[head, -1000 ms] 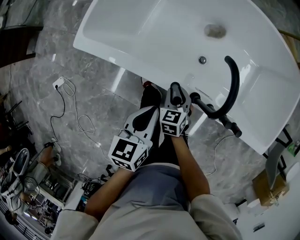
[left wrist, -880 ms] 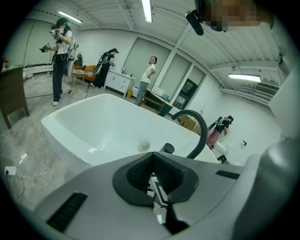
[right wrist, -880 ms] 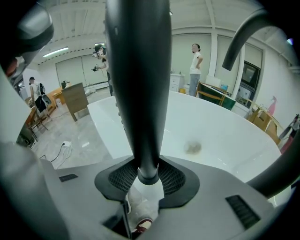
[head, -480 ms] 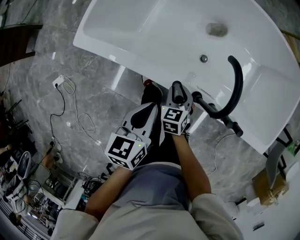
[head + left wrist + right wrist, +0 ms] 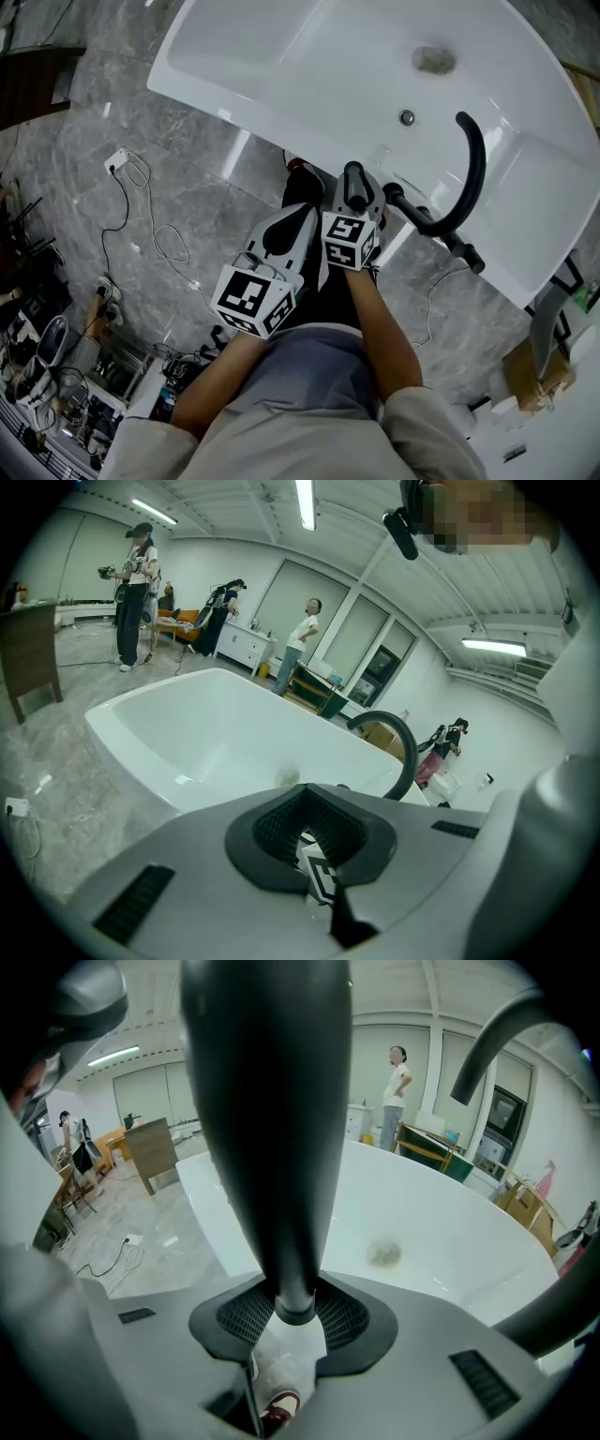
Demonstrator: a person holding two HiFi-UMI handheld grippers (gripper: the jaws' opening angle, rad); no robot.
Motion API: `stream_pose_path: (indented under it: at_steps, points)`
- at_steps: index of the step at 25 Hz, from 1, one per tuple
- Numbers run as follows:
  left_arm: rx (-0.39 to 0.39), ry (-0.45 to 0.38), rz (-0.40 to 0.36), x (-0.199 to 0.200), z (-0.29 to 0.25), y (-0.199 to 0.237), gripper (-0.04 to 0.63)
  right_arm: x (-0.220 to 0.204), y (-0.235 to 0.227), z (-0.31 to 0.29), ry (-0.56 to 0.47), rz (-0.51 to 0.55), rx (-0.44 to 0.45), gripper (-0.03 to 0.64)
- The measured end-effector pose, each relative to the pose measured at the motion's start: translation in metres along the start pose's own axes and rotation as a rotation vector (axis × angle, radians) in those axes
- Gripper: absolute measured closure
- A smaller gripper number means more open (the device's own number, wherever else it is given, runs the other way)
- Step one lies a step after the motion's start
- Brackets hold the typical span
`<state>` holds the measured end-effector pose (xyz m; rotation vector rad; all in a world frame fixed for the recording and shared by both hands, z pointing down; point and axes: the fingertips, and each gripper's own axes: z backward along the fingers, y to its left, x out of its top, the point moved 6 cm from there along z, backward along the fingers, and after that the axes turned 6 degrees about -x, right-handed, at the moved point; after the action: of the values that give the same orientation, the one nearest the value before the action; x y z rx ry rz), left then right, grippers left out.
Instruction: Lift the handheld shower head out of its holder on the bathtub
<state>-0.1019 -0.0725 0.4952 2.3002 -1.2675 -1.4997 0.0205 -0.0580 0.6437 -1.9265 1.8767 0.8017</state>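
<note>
R gripper (image 5: 354, 194) is clamped on the shower head (image 5: 353, 181): in the right gripper view the black handle (image 5: 267, 1129) rises upright from between the dark pads (image 5: 349, 1320), jaws (image 5: 295, 1324) closed snug round its narrow lower end. In the head view the shower head sits at the near rim of the tub (image 5: 216, 101), approx centre frame, w/ the black curved faucet (image 5: 472, 173) just beside it at 3 o'clock. Can't tell if the handle's base is seated in a holder; the gripper covers it.

L gripper (image 5: 286, 234) is at 7 o'clock of the R one, close beside it, off the tub, over the grey floor (image 5: 84, 141). Its jaws (image 5: 309, 834) are together w/ nothing held. Thru the small gap btwn the pads only the R gripper's marker cube shows, beyond.

Tub fills 12 to 3 o'clock of the head view, drain (image 5: 433, 60) near 1 o'clock. White cable (image 5: 141, 225) lies looped on the floor at 9 o'clock. Bins of clutter at 7–8 o'clock, too small to id.

Background of the gripper views: a person (image 5: 397, 1082) stands beyond the tub at 1 o'clock; another person (image 5: 131, 592) at 10 o'clock in the left view.
</note>
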Motion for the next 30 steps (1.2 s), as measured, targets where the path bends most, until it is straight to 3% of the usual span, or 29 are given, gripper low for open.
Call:
stream_pose_path:
  at_steps: [30]
  points:
    - [0.005, -0.051, 0.023, 0.011, 0.001, -0.004, 0.591, 0.013, -0.008, 0.039, -0.041, 0.049, 0.037, 0.477]
